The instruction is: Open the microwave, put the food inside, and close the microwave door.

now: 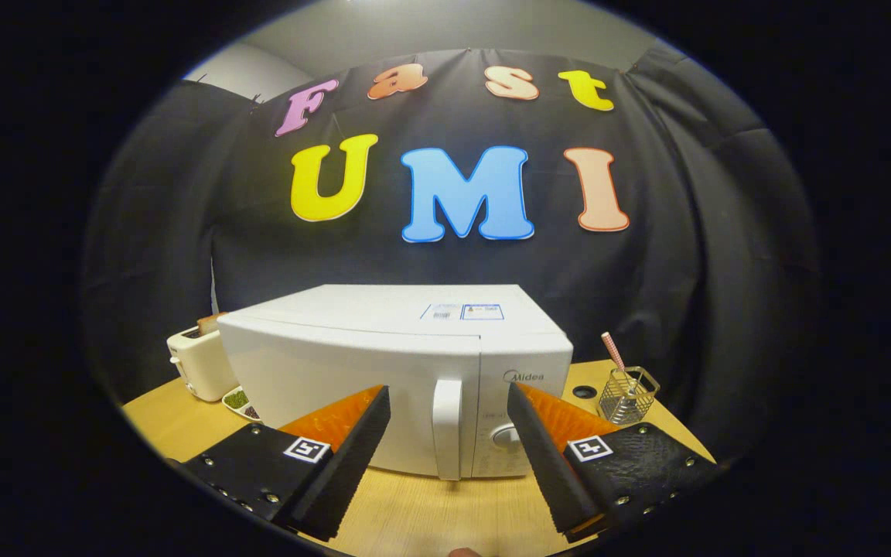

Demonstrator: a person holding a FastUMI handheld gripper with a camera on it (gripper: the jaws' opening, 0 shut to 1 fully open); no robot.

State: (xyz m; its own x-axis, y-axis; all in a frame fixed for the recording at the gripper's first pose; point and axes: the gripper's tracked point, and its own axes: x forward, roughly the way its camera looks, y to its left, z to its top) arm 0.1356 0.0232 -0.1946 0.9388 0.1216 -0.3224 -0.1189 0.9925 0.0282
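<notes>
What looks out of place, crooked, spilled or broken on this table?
Nothing stands out. The microwave stands level on the table with its door shut. The toaster, the small dish and the wire holder are upright, with nothing spilled. The tool is open, just before the door handle.

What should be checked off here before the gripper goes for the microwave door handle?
1. Microwave door shut, so opening is still due: ok.
2. Door handle in plain sight, just ahead between the fingers: ok.
3. Gripper open wide enough to take the handle, holding nothing: ok.
4. Fingers apart from the door, nothing in the path: ok.
5. Toaster and wire holder stand beside the microwave, out of the door's swing: cannot tell.
6. Food to load located: cannot tell; a dish peeks out by the toaster.
</notes>
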